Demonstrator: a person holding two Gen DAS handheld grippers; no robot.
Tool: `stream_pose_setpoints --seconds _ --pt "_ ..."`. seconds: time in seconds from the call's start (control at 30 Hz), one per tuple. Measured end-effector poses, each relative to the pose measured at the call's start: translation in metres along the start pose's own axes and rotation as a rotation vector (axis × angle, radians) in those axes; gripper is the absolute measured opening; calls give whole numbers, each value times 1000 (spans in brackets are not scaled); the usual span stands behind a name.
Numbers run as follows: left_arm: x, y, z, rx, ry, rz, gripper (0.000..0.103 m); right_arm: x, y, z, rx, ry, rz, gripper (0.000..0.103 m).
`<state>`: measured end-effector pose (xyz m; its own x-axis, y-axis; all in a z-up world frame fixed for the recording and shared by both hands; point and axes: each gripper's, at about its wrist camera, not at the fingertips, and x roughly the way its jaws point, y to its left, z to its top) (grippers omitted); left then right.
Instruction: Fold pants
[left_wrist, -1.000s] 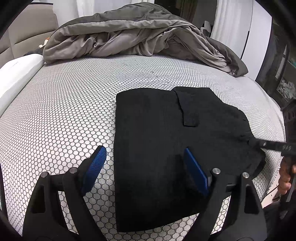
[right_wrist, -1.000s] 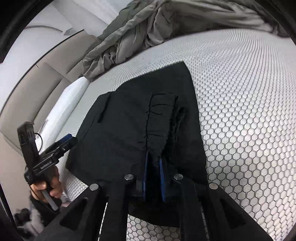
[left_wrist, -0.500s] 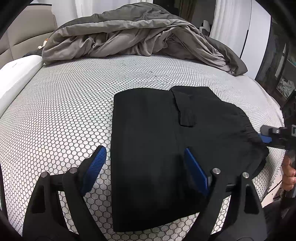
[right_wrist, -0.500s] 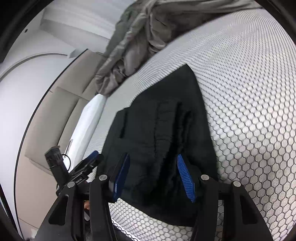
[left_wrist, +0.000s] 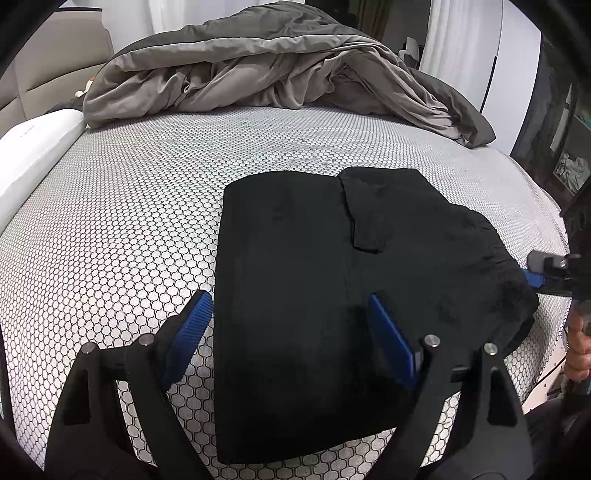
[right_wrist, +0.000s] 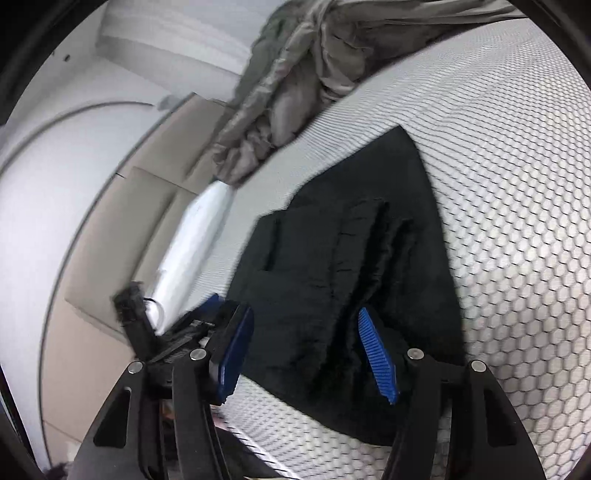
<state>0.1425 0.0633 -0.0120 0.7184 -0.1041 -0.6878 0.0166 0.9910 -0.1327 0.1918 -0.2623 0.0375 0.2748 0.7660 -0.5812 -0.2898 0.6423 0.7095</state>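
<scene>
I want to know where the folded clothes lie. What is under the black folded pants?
The black folded pants lie flat on the white bed cover with a black honeycomb pattern. The part of the cover directly beneath them is hidden, so anything there cannot be seen.

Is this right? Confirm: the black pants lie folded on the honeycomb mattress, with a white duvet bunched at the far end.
One error: the duvet is grey-brown, not white, as the left wrist view shows. The black pants do lie folded on the honeycomb mattress.
</scene>
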Motion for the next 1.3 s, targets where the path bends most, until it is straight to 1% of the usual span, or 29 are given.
stream_pose_setpoints --seconds 0.17,0.27,0.37,0.4,0.43,0.5,0.53,0.6,0.67,0.73,0.77,0.8,0.83,0.87,0.9,1.0,1.03,1.1,1.13,1.2,1.23,1.27,1.3 --pt "0 0 0 0 0 1 84 8 -9 -1 53 43 5 60" --pt "-1 0 0 0 -1 1 84 13 -4 -1 49 50 55 60" --pt "-1 0 0 2 -1 4 84 17 -2 -3 36 52 29 60" --pt "-2 0 0 1 -1 5 84 19 -2 -3 38 49 22 56" --pt "-2 1 0 -1 -1 6 84 21 -3 -3 44 43 20 38" --pt "-3 2 1 -5 -3 6 84 21 -9 -3 52 23 -19 19" --pt "-4 3 1 -8 -7 6 84 20 -12 -2 61 10 -28 16" --pt "-9 6 2 -18 -21 5 84 9 -6 1 38 -53 -47 14" --pt "-13 9 2 -28 -33 7 84 -5 2 3 3 -116 -49 14" --pt "-14 13 2 -40 -33 11 84 -13 7 3 -18 -117 -43 14" --pt "-15 14 2 -45 -30 13 84 -13 7 2 -24 -110 -63 14" --pt "-14 16 2 -50 -25 17 84 -10 6 0 -36 -91 -117 17" --pt "-12 17 2 -56 -17 25 84 2 2 -2 -46 -38 -188 19" --pt "-10 18 2 -60 -9 31 84 12 -3 -4 -44 14 -223 20" --pt "-8 20 2 -64 -1 35 84 17 -7 -4 -35 43 -234 22" --pt "-2 23 1 -74 21 43 84 4 -8 0 -6 7 -182 31" --pt "1 24 0 -75 32 47 84 -9 -8 3 -6 -42 -180 39" --pt "9 27 -2 -82 58 43 84 -24 -11 6 0 -112 -211 50" --pt "13 29 -3 -95 74 34 84 -27 -16 7 14 -133 -231 50" --pt "19 33 -4 -116 89 17 84 -22 -28 8 57 -102 -230 50" --pt "20 34 -4 -127 97 2 79 -16 -35 8 88 -76 -217 49" --pt "21 35 -4 -131 106 -17 68 -9 -42 8 109 -53 -210 49" --pt "22 34 -4 -131 120 -44 63 -5 -44 9 111 -45 -208 45"
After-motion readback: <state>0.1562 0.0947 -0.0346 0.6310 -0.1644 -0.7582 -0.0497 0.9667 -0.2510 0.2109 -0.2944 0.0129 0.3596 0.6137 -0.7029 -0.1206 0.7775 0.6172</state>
